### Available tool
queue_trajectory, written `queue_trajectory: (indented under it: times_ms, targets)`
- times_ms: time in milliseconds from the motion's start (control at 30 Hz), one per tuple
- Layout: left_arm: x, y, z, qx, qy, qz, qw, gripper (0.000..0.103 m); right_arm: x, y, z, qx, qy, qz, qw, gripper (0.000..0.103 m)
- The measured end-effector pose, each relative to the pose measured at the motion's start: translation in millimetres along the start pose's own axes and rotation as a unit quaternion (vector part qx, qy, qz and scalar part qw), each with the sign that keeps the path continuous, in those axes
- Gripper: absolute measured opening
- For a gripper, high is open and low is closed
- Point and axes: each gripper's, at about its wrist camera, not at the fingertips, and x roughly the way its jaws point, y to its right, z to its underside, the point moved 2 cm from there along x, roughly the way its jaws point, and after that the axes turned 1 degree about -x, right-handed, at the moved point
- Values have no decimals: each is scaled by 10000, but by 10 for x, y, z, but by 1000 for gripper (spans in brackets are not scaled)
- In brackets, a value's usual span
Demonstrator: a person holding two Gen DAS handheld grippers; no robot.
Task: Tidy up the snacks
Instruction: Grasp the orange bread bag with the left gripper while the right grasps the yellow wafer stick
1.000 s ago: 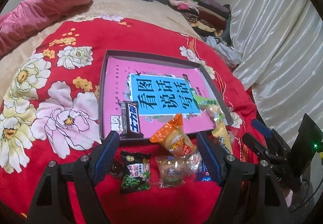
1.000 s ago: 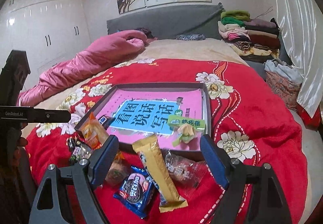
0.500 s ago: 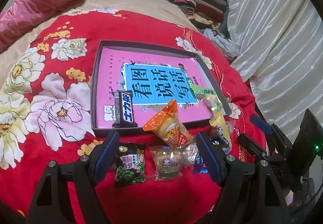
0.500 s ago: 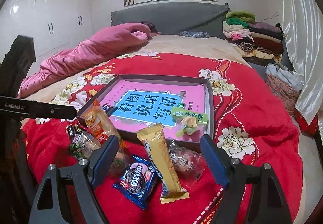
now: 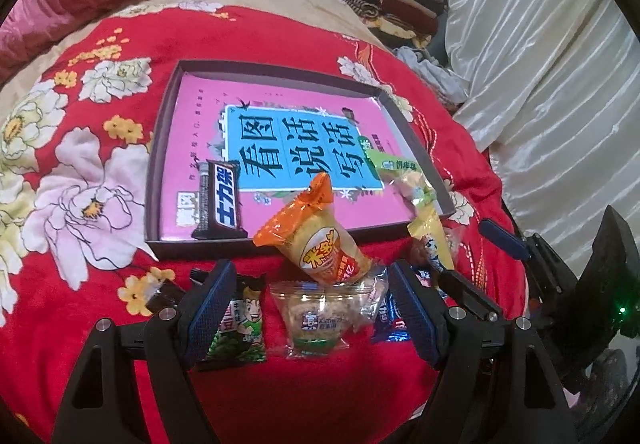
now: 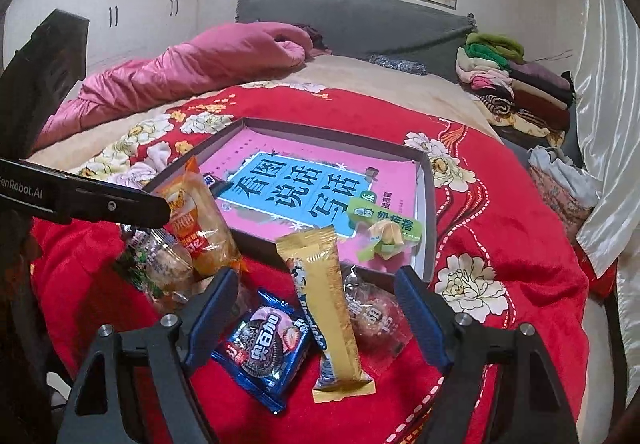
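Note:
A shallow dark box (image 5: 160, 147) with a pink and blue printed bottom lies on the red flowered blanket; it also shows in the right wrist view (image 6: 426, 203). Inside lie a dark chocolate bar (image 5: 222, 199) and a green packet (image 5: 394, 165). In front lie an orange packet (image 5: 320, 240), a clear cake packet (image 5: 316, 320) and a green pea packet (image 5: 240, 328). My left gripper (image 5: 310, 314) is open around the clear packet. My right gripper (image 6: 316, 318) is open over a blue Oreo packet (image 6: 264, 344) and a yellow bar (image 6: 324, 308).
A pink quilt (image 6: 192, 67) lies at the bed's far left. Folded clothes (image 6: 516, 83) are stacked at the far right. White curtains (image 5: 540, 83) hang to the right. The bed's edge runs close below both grippers.
Both grippers have moved lower and closer to the snacks in front of the box. The snacks have not moved. Both stay open.

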Motion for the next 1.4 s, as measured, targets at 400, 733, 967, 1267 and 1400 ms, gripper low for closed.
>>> queue_trajectory:
  times_ms: [400,733,967,1267,1400]
  targets:
    - [150,-32,-27,-203,-138,118,9996,80,204,-42,61,-295,-322,45,9990,58]
    - [266,-13,-49,-348,-230,160,9990,80,289,-39,66,-442,-379,90,9983,52]
    - [346,10,-74,-427,-291,81,9986,80,378,-61,56,-597,-416,39,9973,41]
    - [429,19,-110,-644,-298,127,9974,78,376,-16,32,-463,-399,-119,9981,23]
    - [482,4,-123,-894,-348,150,9953,65,356,29,18,-315,-341,-197,9987,22]
